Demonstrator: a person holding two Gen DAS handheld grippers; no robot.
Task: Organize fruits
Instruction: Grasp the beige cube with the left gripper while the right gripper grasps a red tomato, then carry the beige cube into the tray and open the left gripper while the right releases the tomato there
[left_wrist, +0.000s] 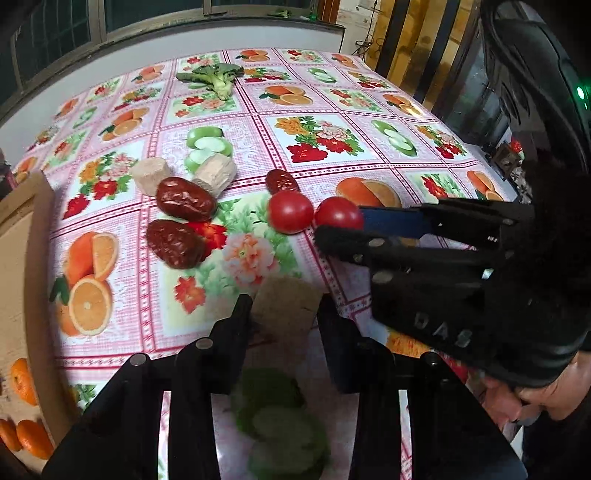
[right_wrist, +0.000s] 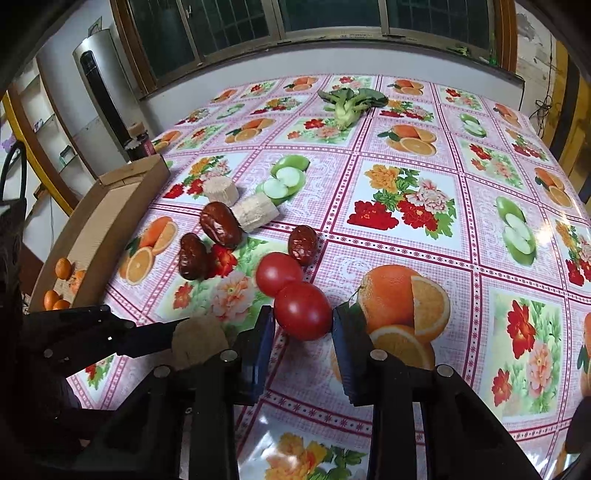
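Tomato (right_wrist: 303, 310): right gripper (right_wrist: 303, 332) is clamping it for lifting; left gripper (left_wrist: 284, 314) is pinching a beige block (left_wrist: 288, 306), both bound for sorting.

Two fisheye views, both bright at the centre and falling to black in the corners. The tablecloth (left_wrist: 317, 122) is evenly lit from overhead, with white glare at the lower right of the right wrist view and at the bottom of the left wrist view. Straight lines bow: the window frame (right_wrist: 332, 33) curves along the top. The windows are dark. Nearest objects at the bottom edge look soft and blurred; shadows under the fruit are short and faint.
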